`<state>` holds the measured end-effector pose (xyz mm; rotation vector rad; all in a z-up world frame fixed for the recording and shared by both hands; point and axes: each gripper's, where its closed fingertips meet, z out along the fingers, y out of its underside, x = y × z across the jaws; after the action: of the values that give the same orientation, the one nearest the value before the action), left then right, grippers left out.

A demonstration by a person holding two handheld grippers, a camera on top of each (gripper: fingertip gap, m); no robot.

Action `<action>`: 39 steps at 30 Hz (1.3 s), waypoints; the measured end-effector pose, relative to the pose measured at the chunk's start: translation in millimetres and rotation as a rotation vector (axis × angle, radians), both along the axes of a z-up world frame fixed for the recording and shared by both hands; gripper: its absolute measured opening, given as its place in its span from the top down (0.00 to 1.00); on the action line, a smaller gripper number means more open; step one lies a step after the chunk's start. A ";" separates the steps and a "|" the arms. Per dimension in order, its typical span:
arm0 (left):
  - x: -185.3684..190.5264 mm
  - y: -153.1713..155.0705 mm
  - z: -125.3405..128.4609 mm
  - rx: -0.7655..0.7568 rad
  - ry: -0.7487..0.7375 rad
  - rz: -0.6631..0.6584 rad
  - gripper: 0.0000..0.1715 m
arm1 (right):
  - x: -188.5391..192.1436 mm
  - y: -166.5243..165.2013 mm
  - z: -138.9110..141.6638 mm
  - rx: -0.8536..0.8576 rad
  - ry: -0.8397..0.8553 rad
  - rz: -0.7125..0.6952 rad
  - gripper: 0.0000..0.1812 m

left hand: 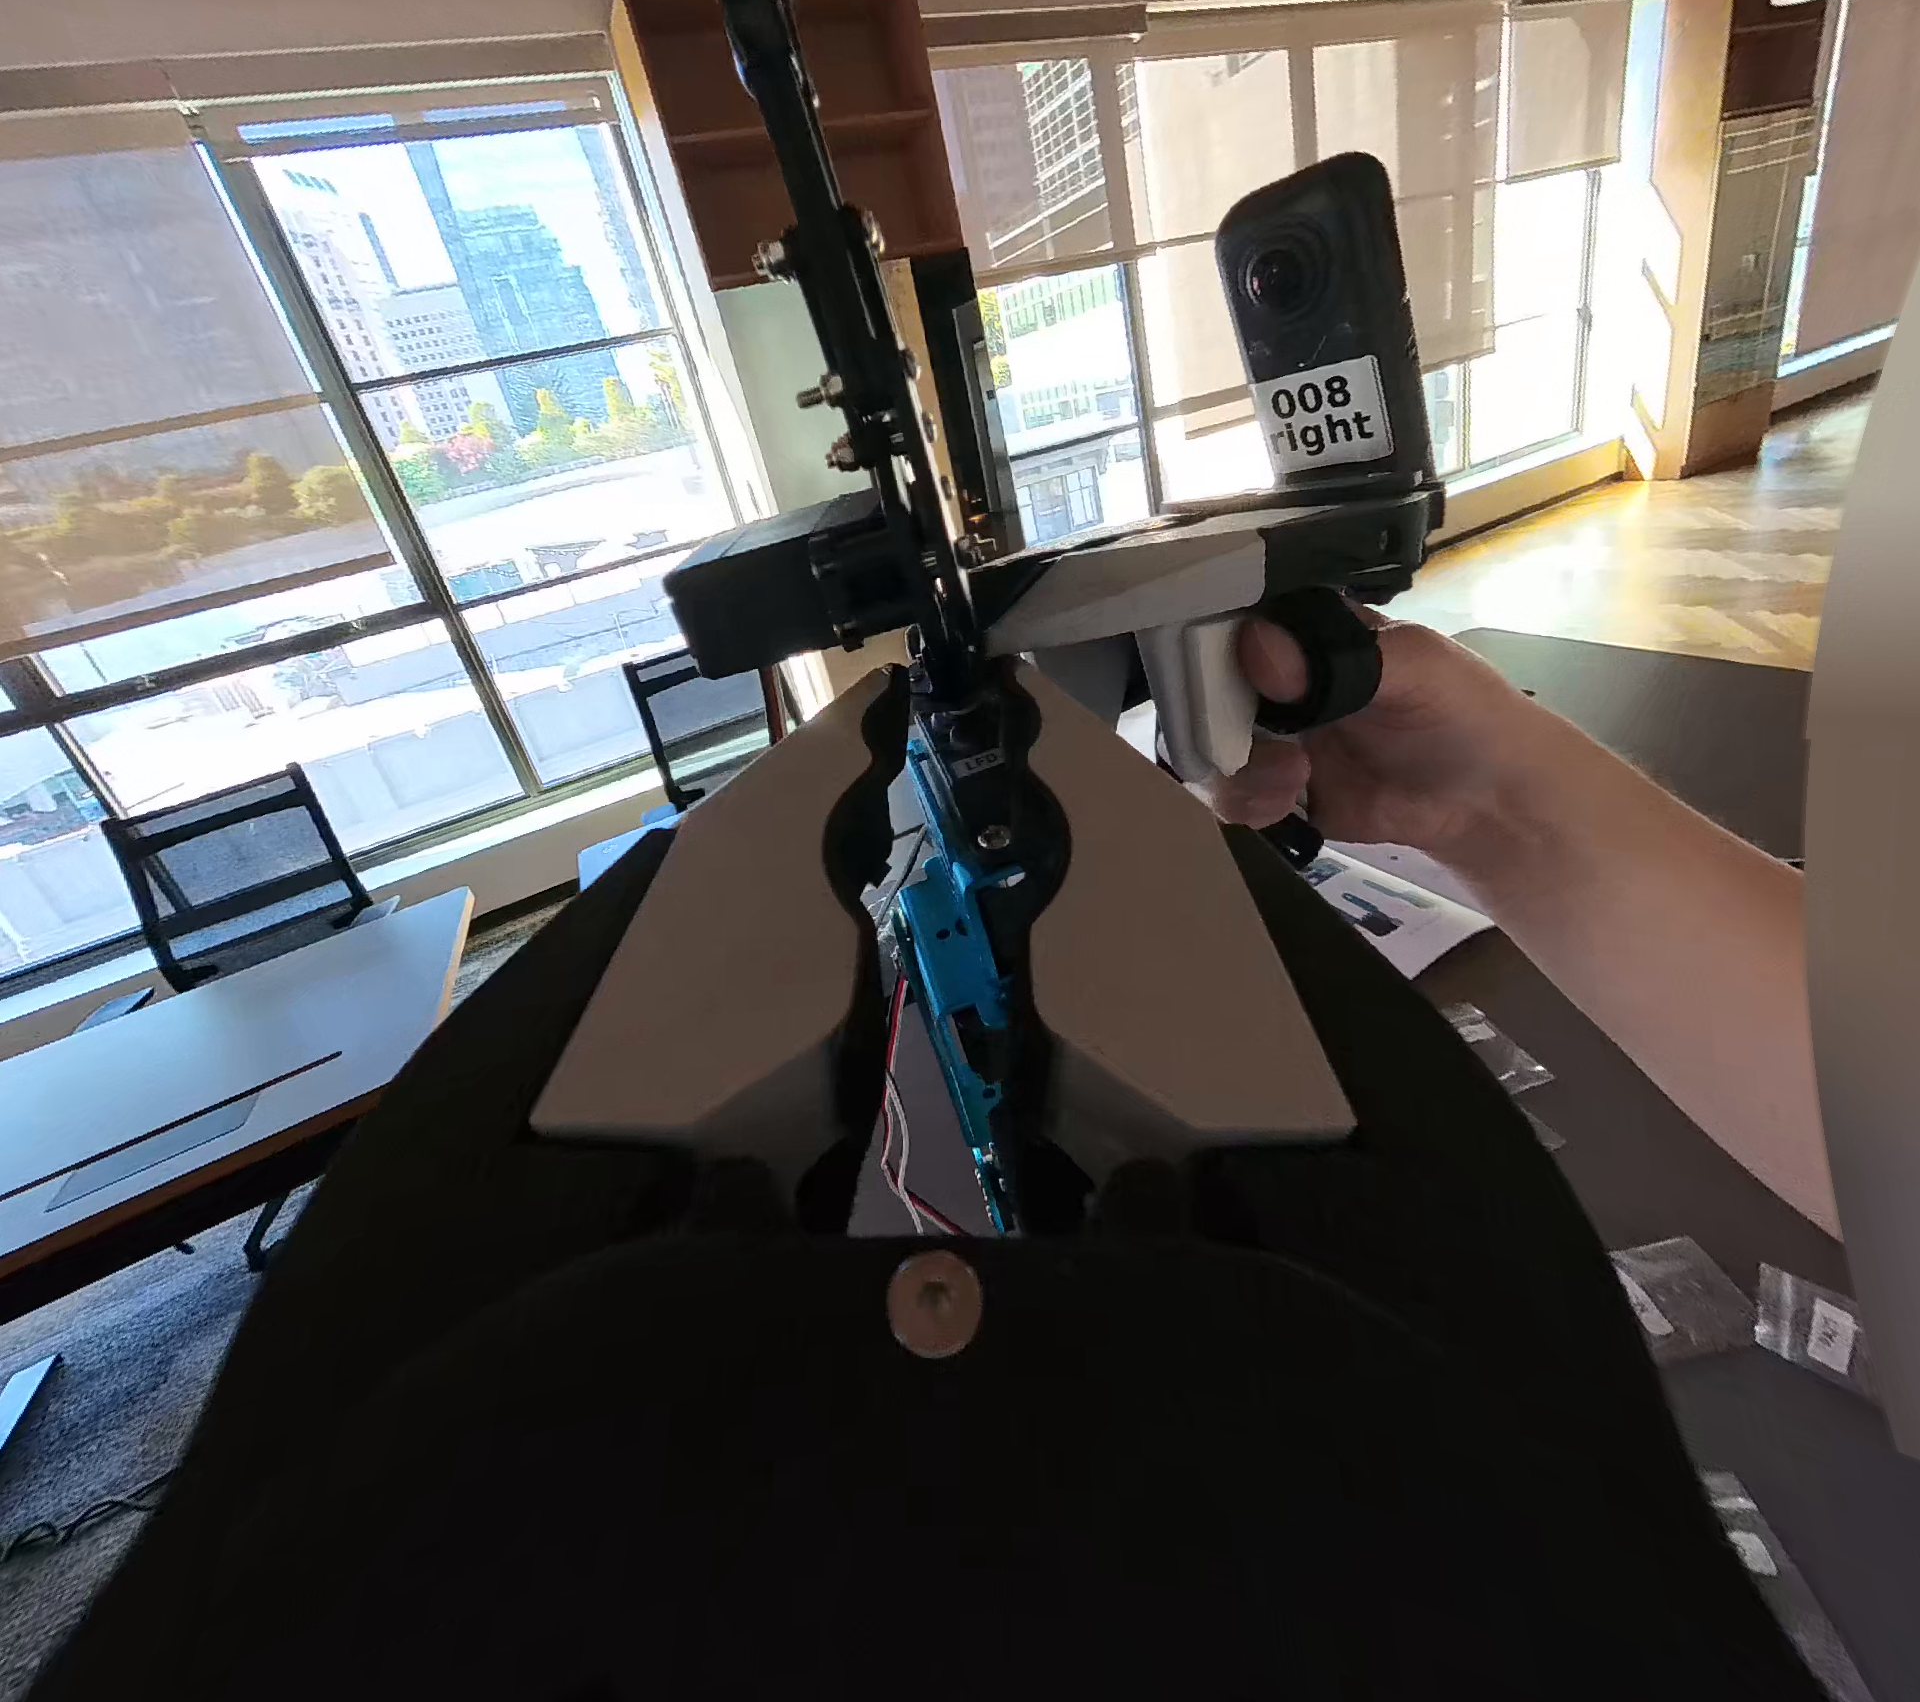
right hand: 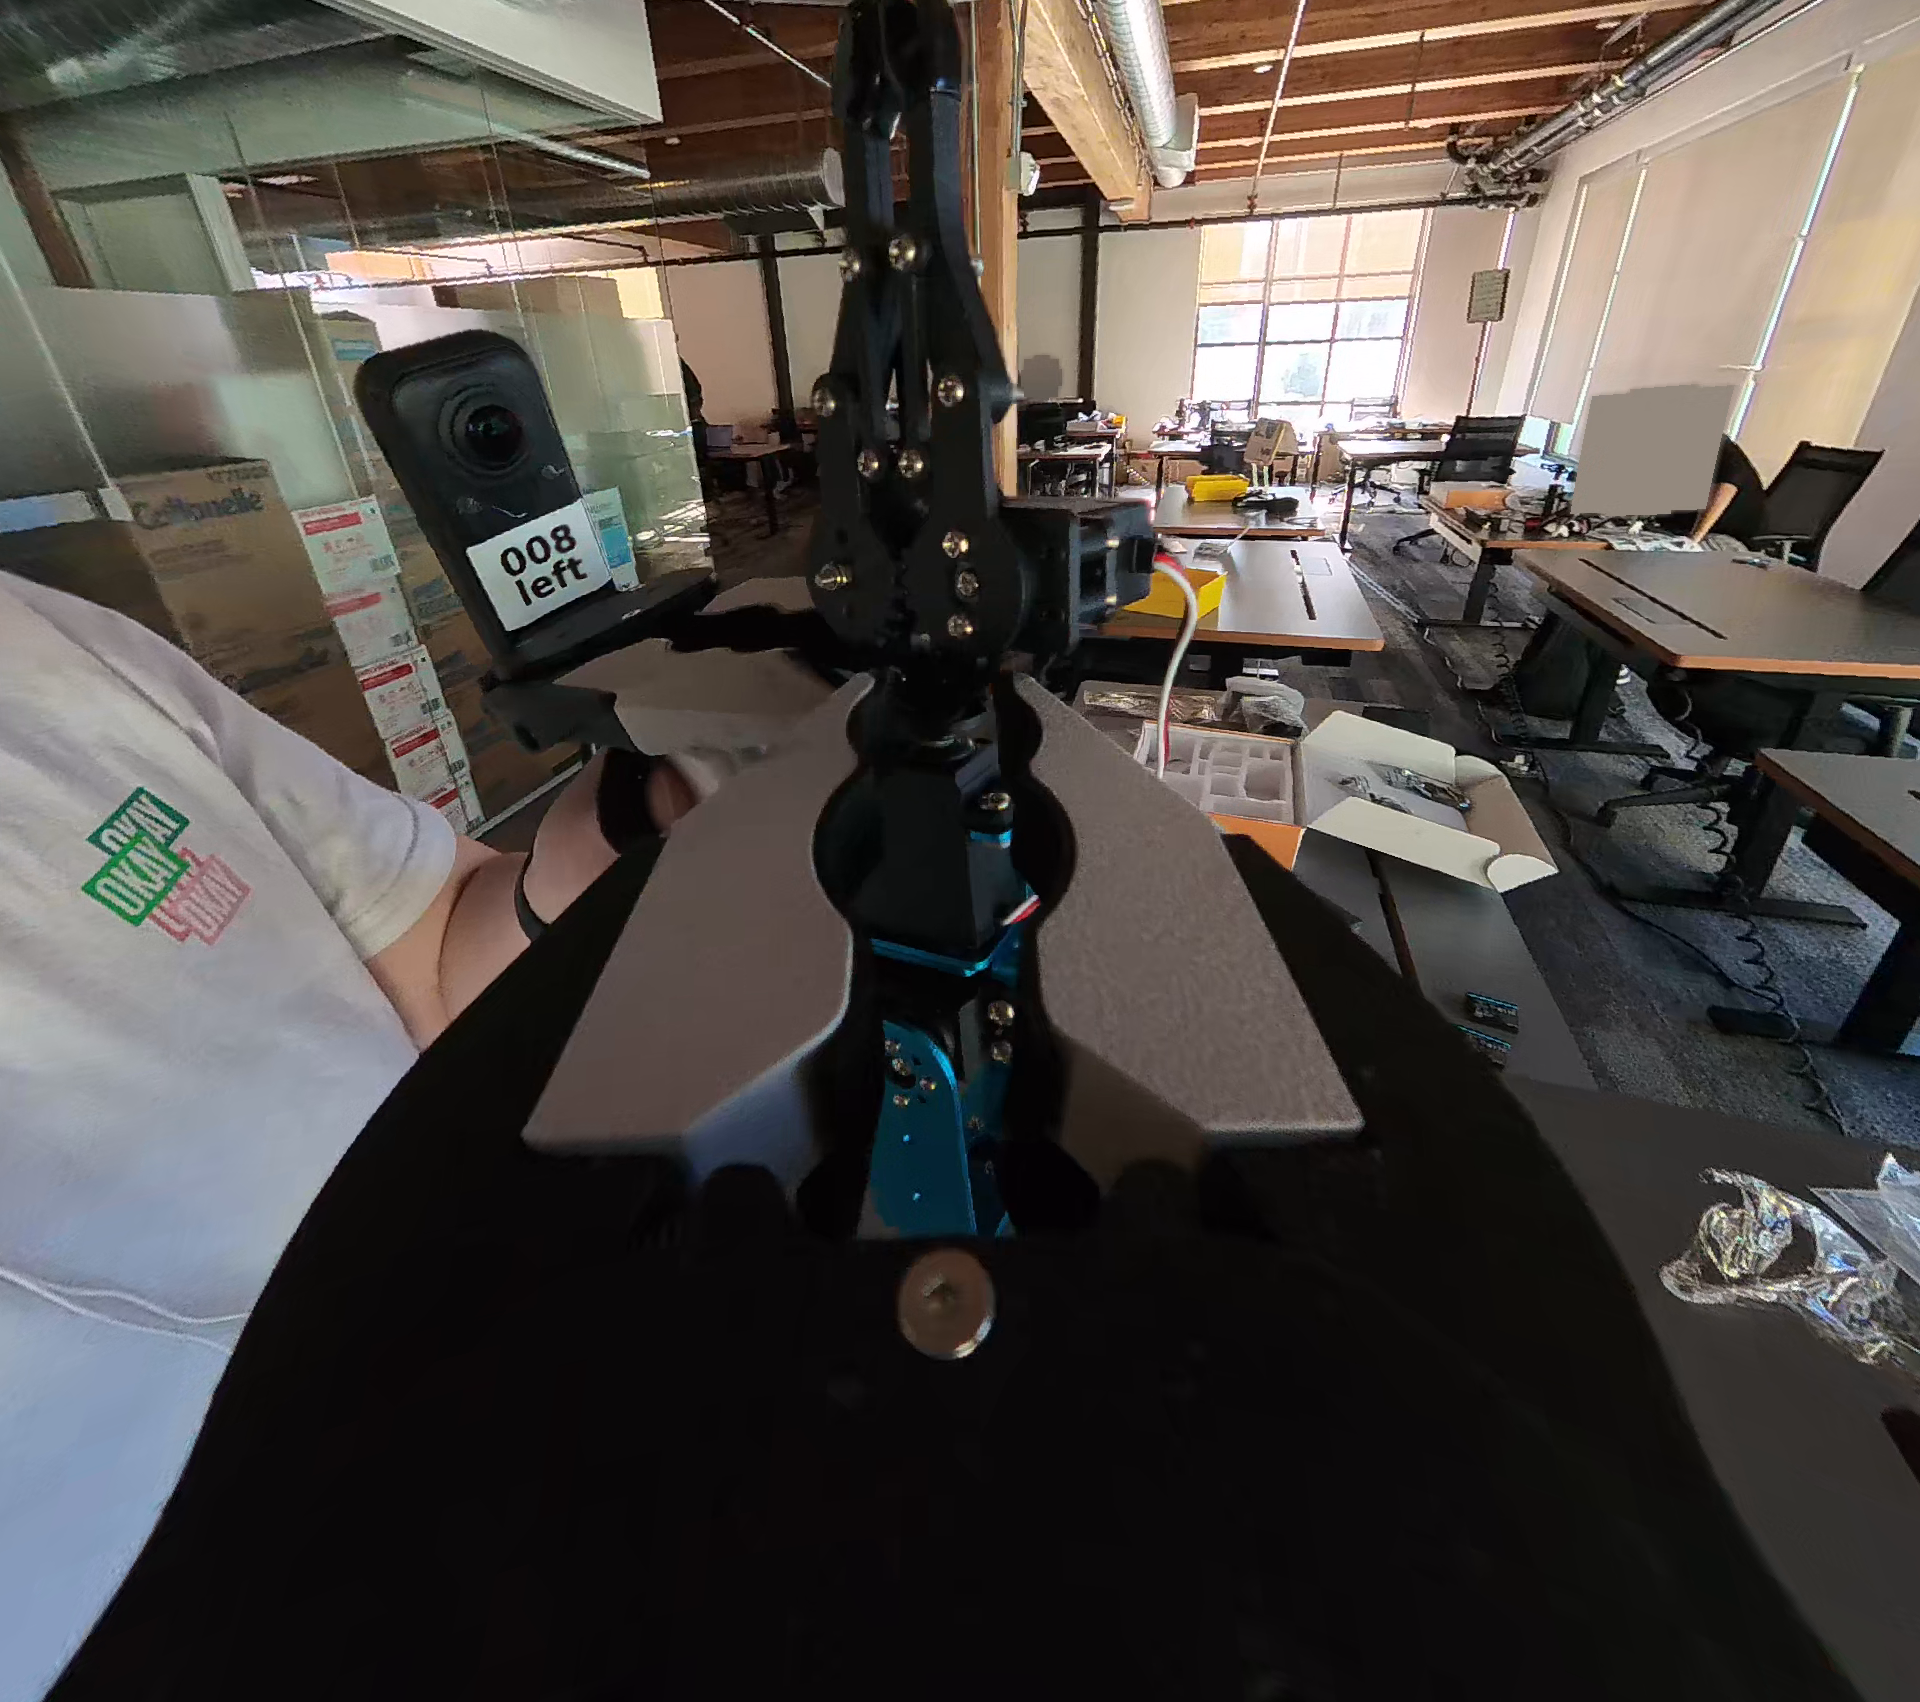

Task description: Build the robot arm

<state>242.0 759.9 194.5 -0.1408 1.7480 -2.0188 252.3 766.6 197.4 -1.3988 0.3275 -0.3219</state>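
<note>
A small robot arm, with a black claw (left hand: pixel 831 322) on top, a black servo (left hand: pixel 748 603) and blue metal brackets (left hand: pixel 951 935), is held upright in the air. My left gripper (left hand: pixel 961 686) is shut on it just below the claw's base. My right gripper (right hand: pixel 935 707) is shut on the same arm (right hand: pixel 904 426) from the other side, over its blue bracket (right hand: pixel 935 1112). Thin red and white wires (left hand: pixel 896 1122) hang from it. The right gripper (left hand: pixel 1132 587) shows in the left wrist view, held by a hand (left hand: pixel 1413 759). The left gripper (right hand: pixel 717 676) shows in the right wrist view.
A dark table (right hand: pixel 1766 1496) lies below with clear plastic parts bags (right hand: pixel 1787 1257), also in the left wrist view (left hand: pixel 1683 1299), and a printed leaflet (left hand: pixel 1382 914). An open cardboard box with a white insert (right hand: pixel 1226 769) sits beyond. Desks (left hand: pixel 208 1081) and chairs (left hand: pixel 229 873) stand around. A person's white shirt (right hand: pixel 156 1081) is close on the left. The tips of both grippers are at nearly the same place.
</note>
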 end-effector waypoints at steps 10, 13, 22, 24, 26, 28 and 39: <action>0.4 0.3 -5.4 0.010 -0.005 0.016 0.91 | 0.7 0.5 0.3 -0.036 0.007 -0.016 0.91; 1.0 -1.1 -5.0 0.011 -0.020 0.026 0.91 | 1.3 -0.9 0.0 -0.047 0.005 -0.034 0.91; 1.3 -2.4 -5.0 0.002 -0.031 0.012 0.91 | 2.3 -2.3 -0.5 -0.066 0.020 -0.081 0.92; 1.2 -2.7 -4.9 0.004 -0.037 0.013 0.91 | 2.3 -2.7 -0.7 -0.069 0.023 -0.103 0.92; 1.1 -2.7 -5.1 0.007 -0.044 0.017 0.91 | 2.3 -2.5 -0.9 -0.074 0.017 -0.130 0.91; 1.3 -2.6 -5.1 0.007 -0.043 0.016 0.91 | 2.6 -3.1 -1.2 -0.091 -0.005 -0.169 0.92; -1.8 9.1 -6.7 -0.004 -0.031 -0.066 0.86 | -14.0 -29.6 -4.5 -0.067 -0.060 -0.342 0.87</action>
<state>240.2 769.0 187.8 -0.0533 1.7517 -2.0601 238.4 737.0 192.9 -1.3944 0.5114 -0.6598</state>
